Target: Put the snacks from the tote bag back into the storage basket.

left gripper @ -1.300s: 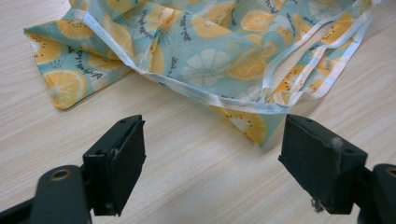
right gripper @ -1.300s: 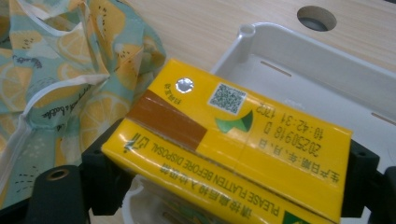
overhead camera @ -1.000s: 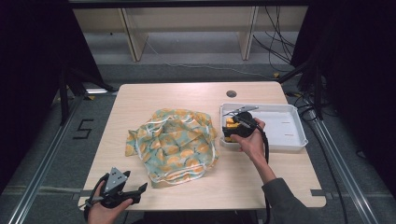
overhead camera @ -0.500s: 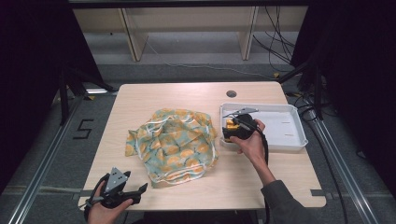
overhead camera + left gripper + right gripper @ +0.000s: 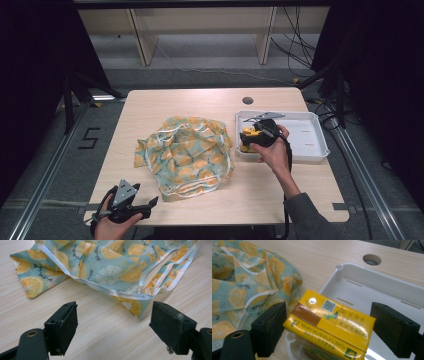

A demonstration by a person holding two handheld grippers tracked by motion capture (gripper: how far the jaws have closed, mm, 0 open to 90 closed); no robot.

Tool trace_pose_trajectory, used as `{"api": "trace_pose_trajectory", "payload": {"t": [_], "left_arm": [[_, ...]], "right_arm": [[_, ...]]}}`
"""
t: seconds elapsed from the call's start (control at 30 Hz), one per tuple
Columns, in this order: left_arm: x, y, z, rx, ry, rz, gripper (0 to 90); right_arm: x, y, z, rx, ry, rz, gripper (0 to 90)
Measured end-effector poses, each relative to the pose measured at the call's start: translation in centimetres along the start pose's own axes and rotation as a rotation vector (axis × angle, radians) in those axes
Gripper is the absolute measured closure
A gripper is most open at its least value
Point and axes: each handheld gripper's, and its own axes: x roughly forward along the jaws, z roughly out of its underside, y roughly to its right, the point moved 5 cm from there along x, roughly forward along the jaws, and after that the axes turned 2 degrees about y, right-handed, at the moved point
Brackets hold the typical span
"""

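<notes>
Wooden table (image 5: 210,102), pale grain, with a round cable hole (image 5: 247,100) near its far edge; dark floor and shelving legs beyond. Item one, at the near left corner: my left gripper (image 5: 150,202), held in my left hand (image 5: 112,226), jaws spread wide with nothing between them, hovering over bare wood; in the left gripper view (image 5: 112,322) the jaws frame the near hem of the cloth without touching it. Item two, table centre: a crumpled fabric bag (image 5: 185,152), teal with orange citrus slices and white trim, lying loose and flat, its white edging and strap (image 5: 175,267) folded over itself. Item three, just right of the bag: a yellow drink carton (image 5: 329,325), tilted, resting on the left rim of the tray with the printed end facing up. Item four: my right gripper (image 5: 327,327), held in my right hand (image 5: 272,152), jaws parted on either side of the carton; whether the pads press it I cannot tell. Item five, far right: a white plastic tray (image 5: 310,132), shallow, slotted floor, standing on the table's right side.
</notes>
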Motion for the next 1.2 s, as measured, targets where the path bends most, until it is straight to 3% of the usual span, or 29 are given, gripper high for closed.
{"api": "trace_pose_trajectory", "payload": {"t": [0.07, 0.1, 0.13, 0.17, 0.23, 0.27, 0.33, 0.43, 0.47, 0.57, 0.6, 0.77, 0.83, 0.87, 1.0, 1.03, 1.1, 1.13, 1.17, 1.2], "left_arm": [[0.0, 0.0, 0.0, -0.006, 0.001, 0.001, 21.3], [-0.1, -0.1, 0.0, 0.015, -0.011, 0.001, 21.3], [0.1, 0.1, 0.0, -0.016, 0.004, 0.002, 21.3], [0.1, 0.1, 0.0, -0.013, 0.005, 0.001, 21.2], [0.1, 0.1, 0.0, -0.013, 0.003, 0.003, 21.3], [0.1, 0.1, 0.0, -0.012, 0.004, 0.005, 21.3], [0.1, 0.1, 0.0, -0.013, 0.005, 0.004, 21.2], [0.0, 0.1, 0.0, -0.009, 0.005, 0.004, 21.2], [0.0, 0.1, 0.0, -0.009, 0.003, 0.003, 21.2], [0.0, 0.1, 0.0, -0.011, 0.006, 0.006, 21.1], [0.0, 0.1, 0.0, -0.002, 0.004, 0.005, 21.1], [-0.1, 0.0, -0.1, 0.004, 0.002, 0.004, 21.1], [0.0, 0.2, -0.1, -0.009, 0.014, 0.006, 21.1], [0.0, 0.2, -0.1, -0.008, 0.012, 0.006, 21.1], [0.0, 0.1, 0.0, -0.005, 0.002, 0.007, 21.1], [-0.1, 0.1, -0.1, 0.001, 0.003, 0.005, 21.1], [0.0, 0.1, -0.1, -0.001, 0.002, 0.006, 21.1], [0.0, 0.1, 0.0, -0.003, 0.002, 0.007, 21.1], [0.0, 0.1, 0.0, -0.004, 0.001, 0.007, 21.1], [0.0, 0.1, 0.0, -0.004, 0.001, 0.007, 21.1]], "right_arm": [[-0.1, 0.5, -0.3, -0.034, 0.033, -0.004, 16.3], [-0.3, 0.4, -0.4, -0.011, 0.033, -0.019, 16.3], [-0.5, 0.4, -0.4, -0.005, 0.028, -0.013, 16.3], [-0.6, 0.5, -0.4, -0.027, 0.037, -0.013, 16.4], [-0.8, 0.2, -0.4, 0.017, 0.042, -0.023, 16.4], [-0.8, 0.4, -0.5, -0.004, 0.056, -0.029, 16.5], [-1.1, 0.5, -0.5, -0.015, 0.043, -0.026, 16.5], [-1.3, 0.1, -0.4, 0.020, 0.050, -0.034, 16.5], [-1.4, 0.2, -0.5, -0.002, 0.055, -0.037, 16.6], [-1.7, 0.1, -0.5, 0.004, 0.060, -0.046, 16.7], [-1.8, 0.2, -0.4, -0.021, 0.062, -0.033, 16.7], [-2.3, 0.0, -0.3, 0.011, 0.055, -0.040, 17.0], [-2.4, 0.3, -0.2, -0.030, 0.076, -0.043, 17.1], [-2.5, -0.1, -0.2, 0.016, 0.066, -0.048, 17.1], [-2.8, 0.2, 0.0, -0.028, 0.069, -0.049, 17.3], [-3.0, -0.2, 0.1, 0.015, 0.057, -0.052, 17.3], [-3.0, -0.3, 0.2, 0.007, 0.067, -0.062, 17.3], [-3.0, 0.0, 0.2, -0.033, 0.074, -0.057, 17.3], [-3.1, -0.3, 0.3, -0.008, 0.066, -0.057, 17.3], [-3.2, -0.1, 0.3, -0.025, 0.066, -0.061, 17.3]]}}
